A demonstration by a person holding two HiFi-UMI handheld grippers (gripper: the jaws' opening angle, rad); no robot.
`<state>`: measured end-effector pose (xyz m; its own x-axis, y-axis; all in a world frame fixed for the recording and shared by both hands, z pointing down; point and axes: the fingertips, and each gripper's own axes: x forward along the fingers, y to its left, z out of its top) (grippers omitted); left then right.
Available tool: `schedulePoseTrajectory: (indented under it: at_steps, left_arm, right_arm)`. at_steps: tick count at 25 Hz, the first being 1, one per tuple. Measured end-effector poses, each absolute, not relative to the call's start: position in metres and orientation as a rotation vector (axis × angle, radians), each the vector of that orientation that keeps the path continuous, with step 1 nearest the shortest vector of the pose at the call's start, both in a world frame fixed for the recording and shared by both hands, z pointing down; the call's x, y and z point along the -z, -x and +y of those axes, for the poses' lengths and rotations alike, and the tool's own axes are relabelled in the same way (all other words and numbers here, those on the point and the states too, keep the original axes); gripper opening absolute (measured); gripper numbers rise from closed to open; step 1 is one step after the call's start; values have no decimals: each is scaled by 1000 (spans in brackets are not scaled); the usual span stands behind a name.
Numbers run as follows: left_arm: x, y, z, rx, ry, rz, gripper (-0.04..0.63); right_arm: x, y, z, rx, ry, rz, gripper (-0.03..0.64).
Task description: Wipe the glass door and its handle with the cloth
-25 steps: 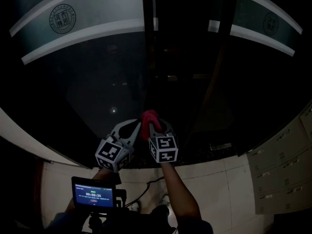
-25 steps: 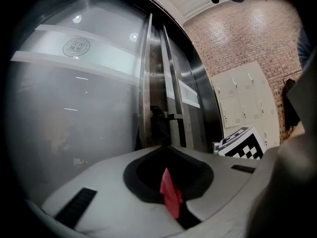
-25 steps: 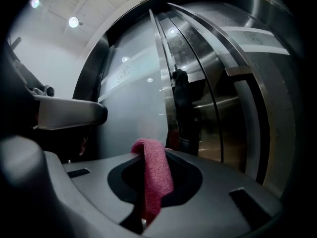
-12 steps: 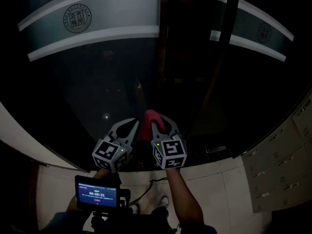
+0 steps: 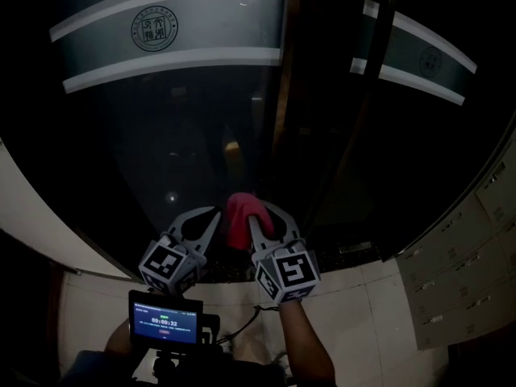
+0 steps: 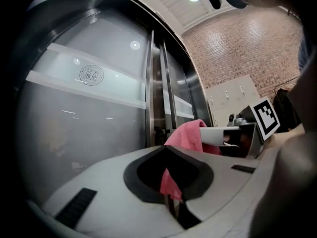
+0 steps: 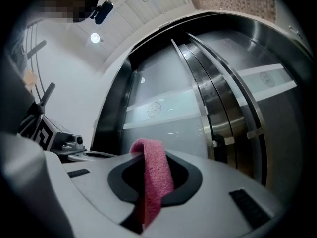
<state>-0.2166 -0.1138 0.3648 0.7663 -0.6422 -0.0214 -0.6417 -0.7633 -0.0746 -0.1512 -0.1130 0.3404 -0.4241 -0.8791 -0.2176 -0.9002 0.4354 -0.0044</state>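
A pink cloth (image 5: 240, 218) hangs between my two grippers, low in the head view and close in front of the dark glass door (image 5: 193, 135). My right gripper (image 5: 268, 216) is shut on the cloth (image 7: 156, 175), which drapes over its closed jaws. My left gripper (image 5: 207, 216) stands just left of it, jaws together, with a pink strip (image 6: 171, 182) caught in their seam. A frosted band with a round seal (image 5: 156, 28) crosses the glass. The steel vertical handle bar (image 5: 284, 87) rises just above the cloth; the bar (image 7: 218, 108) also shows in the right gripper view.
Pale lockers (image 5: 476, 240) stand at the right beside a second glass panel (image 5: 403, 119). A small lit screen (image 5: 165, 321) sits below the grippers. A white wall (image 5: 24, 216) curves at the left. A brick wall (image 6: 247, 43) shows behind.
Both grippers have sunk a little in the head view, the left drifting left and the right drifting right. The door's seal has slid rightward in the picture. The cloth stays held.
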Motion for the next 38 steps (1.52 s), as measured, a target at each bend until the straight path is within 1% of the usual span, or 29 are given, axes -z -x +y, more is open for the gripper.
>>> schedulePoseTrajectory:
  at_steps: [7,16,23,38]
  left_arm:
    - [-363,215,-66,-23,2818,1242,12]
    - [-371,145,21,-4,2742,1356,12]
    - [-371,116,55,0,2759,1351,11]
    - [-354,128,61,-14,2724,1305,12]
  right_arm:
    - [-339,149,-57,-240,1472,2592,29]
    - [-353,90,27,-234,1354,2660,28]
    - [-347,67,56,-217,1330,2635,29]
    - [-338,79,62,-269,1399,2603,25]
